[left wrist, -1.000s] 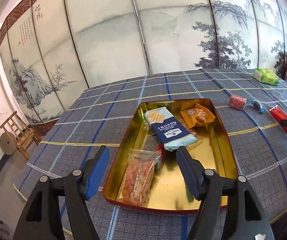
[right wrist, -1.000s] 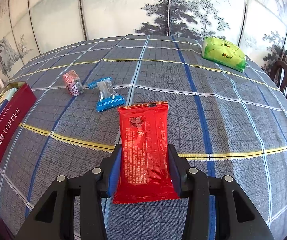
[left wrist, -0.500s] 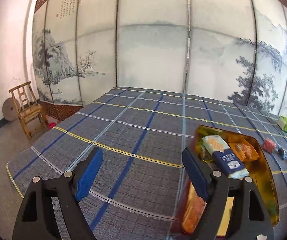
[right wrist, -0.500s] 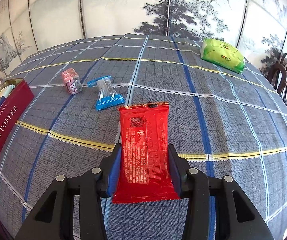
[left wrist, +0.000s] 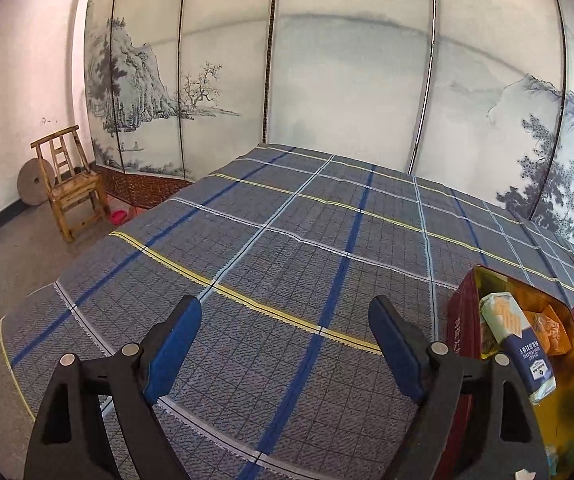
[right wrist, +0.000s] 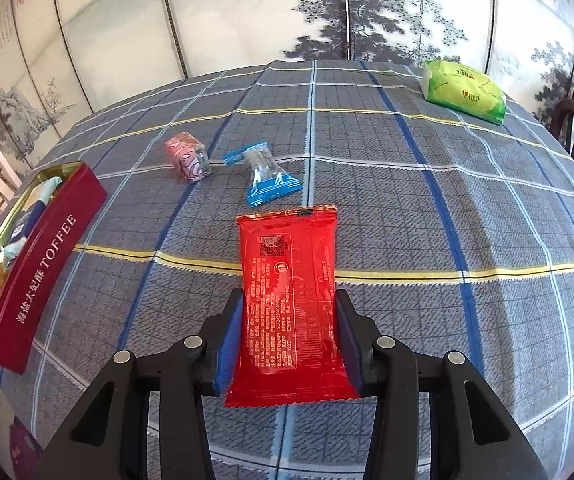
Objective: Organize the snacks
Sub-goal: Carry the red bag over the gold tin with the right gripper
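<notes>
Jaws: right gripper point(right wrist: 289, 338) clamps red snack pack point(right wrist: 289, 292); left gripper point(left wrist: 285, 344) opening, empty.

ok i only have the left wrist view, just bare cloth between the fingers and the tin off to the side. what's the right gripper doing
Observer: The right gripper is shut on a red packet.
Operator: what's still loose on the cloth
Observer: A pink wrapped cube, a blue-ended candy and a green pack.
Operator: anything written on the tin
Observer: The tin has TOFFEE on its red side wall.
</notes>
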`<state>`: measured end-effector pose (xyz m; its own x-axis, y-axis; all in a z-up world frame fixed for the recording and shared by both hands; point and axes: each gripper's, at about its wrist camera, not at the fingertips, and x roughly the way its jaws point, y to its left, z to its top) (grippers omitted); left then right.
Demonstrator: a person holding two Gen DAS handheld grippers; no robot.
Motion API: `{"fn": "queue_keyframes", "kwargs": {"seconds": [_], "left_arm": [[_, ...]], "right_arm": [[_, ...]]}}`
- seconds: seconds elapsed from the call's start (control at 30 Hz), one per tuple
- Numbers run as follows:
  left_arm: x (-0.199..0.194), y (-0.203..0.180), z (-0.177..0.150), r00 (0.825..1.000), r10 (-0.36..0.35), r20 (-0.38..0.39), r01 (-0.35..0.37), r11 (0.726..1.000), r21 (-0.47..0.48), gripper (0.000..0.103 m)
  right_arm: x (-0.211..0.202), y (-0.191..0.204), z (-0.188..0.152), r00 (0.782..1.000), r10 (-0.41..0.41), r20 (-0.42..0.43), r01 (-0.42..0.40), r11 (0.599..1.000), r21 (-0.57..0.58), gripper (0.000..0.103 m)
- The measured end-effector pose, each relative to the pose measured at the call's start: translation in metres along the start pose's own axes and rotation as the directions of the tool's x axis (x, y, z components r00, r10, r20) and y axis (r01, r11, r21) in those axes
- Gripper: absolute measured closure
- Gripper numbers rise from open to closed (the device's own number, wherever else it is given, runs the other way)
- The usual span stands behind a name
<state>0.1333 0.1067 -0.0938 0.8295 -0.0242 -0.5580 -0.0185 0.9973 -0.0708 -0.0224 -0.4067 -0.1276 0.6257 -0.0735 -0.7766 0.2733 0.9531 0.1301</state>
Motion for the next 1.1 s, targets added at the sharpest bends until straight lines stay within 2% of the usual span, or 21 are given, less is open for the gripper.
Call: {"fn": "queue_keyframes", "kwargs": {"seconds": [0.17,0.3,0.6,0.83,1.1], "left_arm": [[0.004,-0.008,0.005,0.999,0.021,0.036,-0.022,0.999,0.042,0.015],[0.004,-0.008,0.004,0.999,0.008,0.04,-0.01,0.999,0.037,0.015],[0.001,-0.016,0.003,0.999,0.009,0.051,-0.012,0.997,0.072,0.013],[0.003,-0.012,0.003,0.999,0.001,0.044,-0.003,0.999,0.046,0.012],[0.003,-0.011,0.003,0.999,0.006,0.048,-0.008,0.999,0.044,0.012]], "right_arm": [[-0.012,0.017,-0.002,0.997,0.071,0.013,-0.071,0.997,0.028,0.058],[-0.028,0.04,0.004,0.991,0.128,0.038,-0.129,0.992,0.013,0.058],[-0.055,0.128,0.03,0.949,0.31,0.057,-0.304,0.947,-0.103,0.058],[-0.047,0.192,0.037,0.913,0.409,-0.006,-0.403,0.898,-0.177,0.058],[-0.014,0.241,0.033,0.88,0.462,-0.106,-0.474,0.861,-0.186,0.058]]}}
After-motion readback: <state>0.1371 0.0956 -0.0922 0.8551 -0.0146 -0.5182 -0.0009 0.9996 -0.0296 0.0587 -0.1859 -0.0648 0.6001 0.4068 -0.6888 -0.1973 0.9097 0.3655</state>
